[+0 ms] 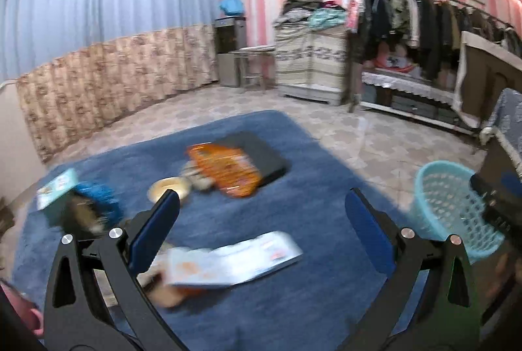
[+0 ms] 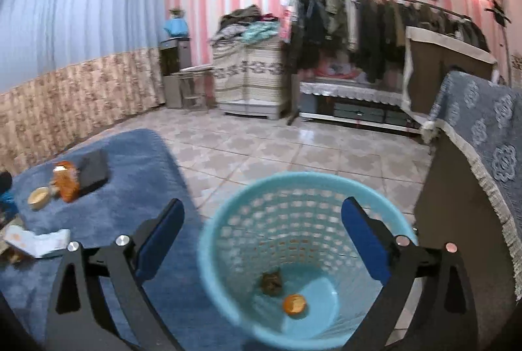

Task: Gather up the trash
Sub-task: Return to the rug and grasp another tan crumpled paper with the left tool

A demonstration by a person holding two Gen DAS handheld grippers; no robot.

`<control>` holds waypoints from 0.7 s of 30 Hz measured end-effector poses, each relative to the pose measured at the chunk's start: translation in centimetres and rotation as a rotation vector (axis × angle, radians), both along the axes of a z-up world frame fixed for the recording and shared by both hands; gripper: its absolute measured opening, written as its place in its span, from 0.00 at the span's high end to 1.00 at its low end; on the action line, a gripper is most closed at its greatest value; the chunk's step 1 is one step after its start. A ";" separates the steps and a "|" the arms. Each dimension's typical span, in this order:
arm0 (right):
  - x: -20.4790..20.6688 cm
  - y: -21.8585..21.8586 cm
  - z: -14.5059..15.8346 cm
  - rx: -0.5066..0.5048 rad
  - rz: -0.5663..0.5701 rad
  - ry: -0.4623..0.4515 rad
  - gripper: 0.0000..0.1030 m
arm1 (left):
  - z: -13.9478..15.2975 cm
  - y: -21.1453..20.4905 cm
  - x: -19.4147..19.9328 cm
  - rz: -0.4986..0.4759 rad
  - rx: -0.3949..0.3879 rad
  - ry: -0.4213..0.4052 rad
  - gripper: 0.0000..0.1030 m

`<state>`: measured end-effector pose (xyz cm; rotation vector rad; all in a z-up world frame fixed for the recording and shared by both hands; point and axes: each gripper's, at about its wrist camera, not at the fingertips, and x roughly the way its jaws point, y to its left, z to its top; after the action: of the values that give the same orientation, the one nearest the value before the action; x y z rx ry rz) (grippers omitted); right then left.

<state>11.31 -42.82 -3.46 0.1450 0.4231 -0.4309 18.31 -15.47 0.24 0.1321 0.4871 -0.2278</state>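
My right gripper (image 2: 263,201) hangs open over the mouth of a light blue plastic basket (image 2: 228,207), with nothing between its fingers. On the basket's bottom lie a brown crumpled scrap (image 2: 270,284) and a small orange round piece (image 2: 294,304). My left gripper (image 1: 261,192) is open and empty above the blue rug (image 1: 293,302). On the rug lie an orange snack packet (image 1: 225,169), a cream round lid (image 1: 169,189), a pale flattened carton (image 1: 228,263) and a teal box (image 1: 57,192). The basket (image 1: 450,207) stands to the right of the rug.
A flat black item (image 1: 261,155) lies under the orange packet. A cabinet draped in blue patterned cloth (image 2: 483,135) stands right beside the basket. A clothes rack (image 2: 375,21) and a covered dresser (image 2: 248,73) line the far wall across the tiled floor (image 2: 261,148).
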 end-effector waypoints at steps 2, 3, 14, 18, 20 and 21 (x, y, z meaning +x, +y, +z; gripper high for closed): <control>0.5 2.0 0.4 0.003 0.046 -0.004 0.05 | -0.2 2.9 -0.5 0.048 0.016 -0.009 0.05; 0.9 3.2 0.5 0.009 0.074 -0.003 0.05 | -0.4 4.3 -0.8 0.076 0.024 -0.010 0.05; 4.0 13.7 -2.4 0.055 0.297 0.074 0.05 | -5.8 20.8 -2.2 0.322 0.027 0.103 0.05; 4.5 16.6 -3.6 0.049 0.354 0.116 0.05 | -7.4 23.8 -2.1 0.368 -0.016 0.156 0.05; 4.7 17.7 -4.2 0.015 0.368 0.140 0.05 | -7.9 24.5 -1.5 0.373 -0.044 0.184 0.05; 4.7 18.0 -4.5 0.004 0.375 0.157 0.05 | -8.4 24.9 -1.2 0.367 -0.053 0.205 0.05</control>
<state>16.04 -24.78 -7.99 0.0333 0.5925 -0.0724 17.13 9.42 -8.20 -0.0345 0.6977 0.1073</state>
